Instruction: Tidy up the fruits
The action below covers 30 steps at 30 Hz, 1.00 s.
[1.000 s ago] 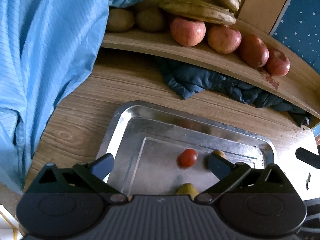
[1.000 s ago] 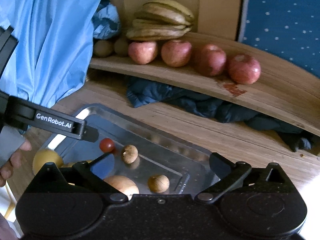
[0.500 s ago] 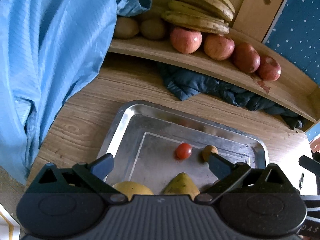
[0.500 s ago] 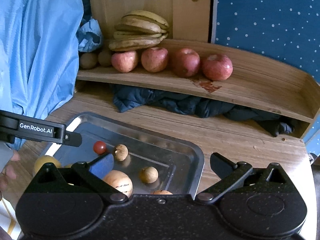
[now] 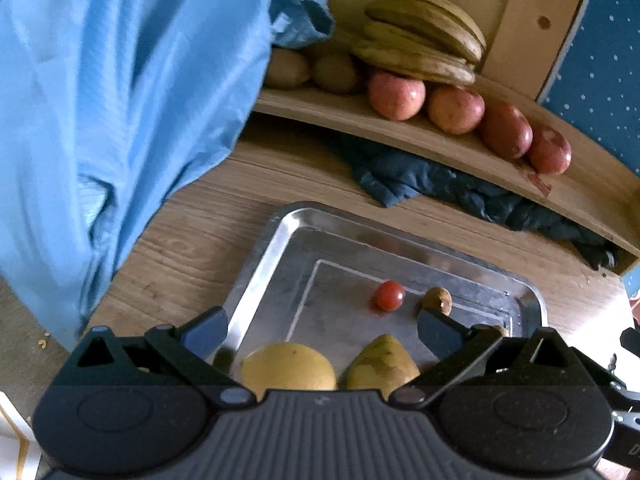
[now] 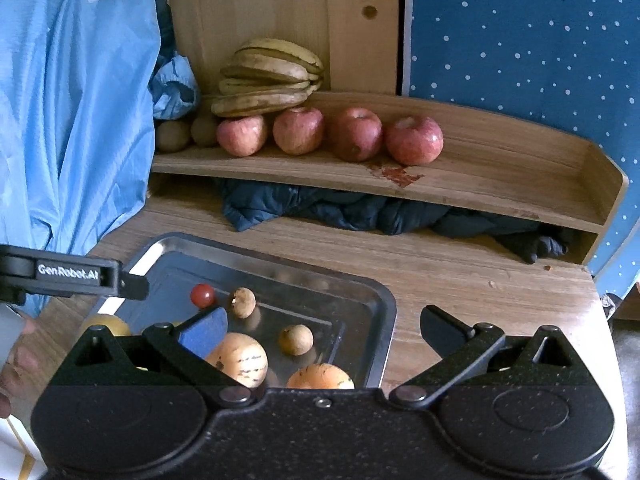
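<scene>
Both grippers gape empty: left gripper [image 5: 320,330], right gripper [image 6: 324,330]. Fruit sits in metal tray [image 6: 384,320] on tabletop [image 6: 460,280]; gripper bodies cut off yellow fruit [image 5: 288,368], pear [image 5: 382,366], near orange fruit [image 6: 320,376].

Wooden table [image 6: 460,280], metal tray [image 6: 384,320] atop.

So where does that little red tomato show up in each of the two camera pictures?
Left wrist view: the tomato lies mid-tray, right of centre, between the open fingers.
Right wrist view: the tomato sits lower left, just above the left fingertip.
Shared landmark: the small brown fruit right beside it.
</scene>
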{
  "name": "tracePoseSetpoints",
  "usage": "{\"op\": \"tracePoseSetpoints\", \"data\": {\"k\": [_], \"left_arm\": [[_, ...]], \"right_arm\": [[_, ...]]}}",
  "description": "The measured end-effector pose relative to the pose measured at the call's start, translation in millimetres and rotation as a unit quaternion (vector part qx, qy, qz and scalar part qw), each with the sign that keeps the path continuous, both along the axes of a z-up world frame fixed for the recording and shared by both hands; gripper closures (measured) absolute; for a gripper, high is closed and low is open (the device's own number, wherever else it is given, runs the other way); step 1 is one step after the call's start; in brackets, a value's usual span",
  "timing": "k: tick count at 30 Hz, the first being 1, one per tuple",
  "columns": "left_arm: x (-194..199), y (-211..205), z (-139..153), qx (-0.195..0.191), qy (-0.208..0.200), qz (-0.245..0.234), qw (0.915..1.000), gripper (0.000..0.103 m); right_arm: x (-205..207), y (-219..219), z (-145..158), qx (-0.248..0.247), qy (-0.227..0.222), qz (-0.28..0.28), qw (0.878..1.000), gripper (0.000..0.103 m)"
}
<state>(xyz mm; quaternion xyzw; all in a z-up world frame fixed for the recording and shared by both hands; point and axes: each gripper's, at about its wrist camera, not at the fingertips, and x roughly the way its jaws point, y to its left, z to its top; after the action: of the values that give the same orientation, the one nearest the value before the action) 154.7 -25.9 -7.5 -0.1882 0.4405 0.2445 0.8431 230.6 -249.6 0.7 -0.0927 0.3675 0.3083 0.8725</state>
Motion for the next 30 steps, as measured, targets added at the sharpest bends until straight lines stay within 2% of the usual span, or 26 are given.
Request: {"op": "tracePoseSetpoints", "data": {"k": [7, 20, 30], "left_arm": [[-19.8, -2.6, 9.7, 0.015, 0.006, 0.015, 0.9998, 0.0], [-36.1, -3.5, 22.3, 0.046, -0.004, -0.011, 0.9989, 0.0], [-45.7, 7.3, 14.2, 0.037, -0.026, -0.043, 0.998, 0.0]], "right_arm": [[-12.3, -3.9, -2.2, 0.016, 0.007, -0.017, 1.0, 0.001], [-25.8, -3.4, -1.8, 0.039, 0.033, -0.033, 0.998, 0.001], [-46.2, 0.4, 3.5, 0.025, 0.023, -0.054, 0.998, 0.001]]}}
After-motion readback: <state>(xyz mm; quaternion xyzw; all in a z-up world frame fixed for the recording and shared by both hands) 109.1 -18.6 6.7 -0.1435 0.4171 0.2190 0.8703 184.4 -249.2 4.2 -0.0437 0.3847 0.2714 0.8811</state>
